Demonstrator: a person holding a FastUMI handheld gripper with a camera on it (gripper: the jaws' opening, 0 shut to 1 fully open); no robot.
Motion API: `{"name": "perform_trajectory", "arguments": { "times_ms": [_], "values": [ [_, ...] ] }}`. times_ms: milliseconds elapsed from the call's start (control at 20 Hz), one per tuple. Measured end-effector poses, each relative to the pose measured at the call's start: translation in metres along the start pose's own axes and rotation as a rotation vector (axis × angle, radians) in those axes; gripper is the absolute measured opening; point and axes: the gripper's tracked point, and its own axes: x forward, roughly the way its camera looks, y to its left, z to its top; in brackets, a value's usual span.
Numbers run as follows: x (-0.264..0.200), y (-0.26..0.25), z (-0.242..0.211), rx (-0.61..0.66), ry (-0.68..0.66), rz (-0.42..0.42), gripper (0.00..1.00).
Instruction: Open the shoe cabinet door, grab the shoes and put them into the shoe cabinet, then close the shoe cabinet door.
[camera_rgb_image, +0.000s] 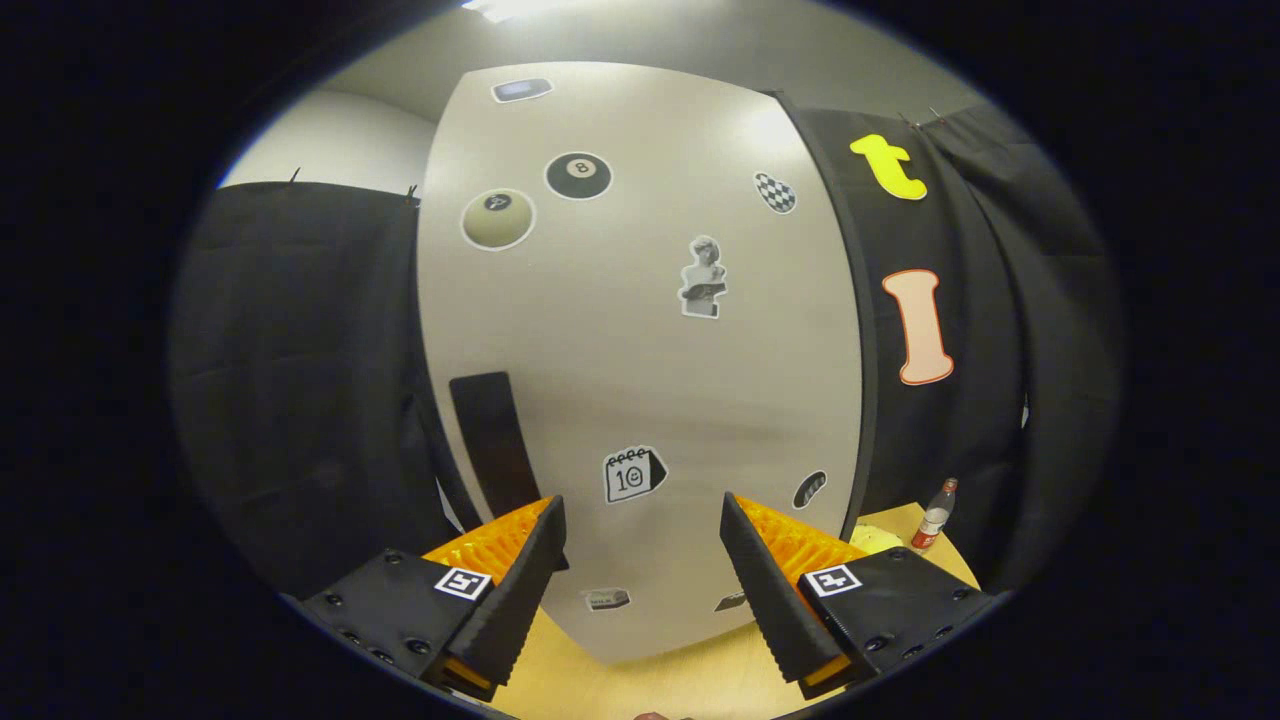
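Two fingers of gripper (640, 560) spread wide apart, nothing between them, aimed at shoe cabinet door (640, 360). Door shut, pale grey, dotted with stickers: black eight-ball (578, 176), beige ball (497, 218), bust figure (703, 278), calendar (632, 473). Dark vertical handle (494, 440) near door's left side, just beyond left finger. Cabinet standing on wooden tabletop (700, 680). Plastic bottle (935, 515) upright on tabletop right of cabinet, beside black cloth wall.
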Motion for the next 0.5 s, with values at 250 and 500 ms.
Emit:
{"name": "perform_trajectory", "arguments": {
  "times_ms": [250, 500],
  "values": [
    [-0.031, -0.012, -0.013, -0.055, 0.006, -0.036, 0.98],
    [-0.055, -0.029, -0.029, -0.026, 0.021, -0.084, 0.98]
  ]
}}
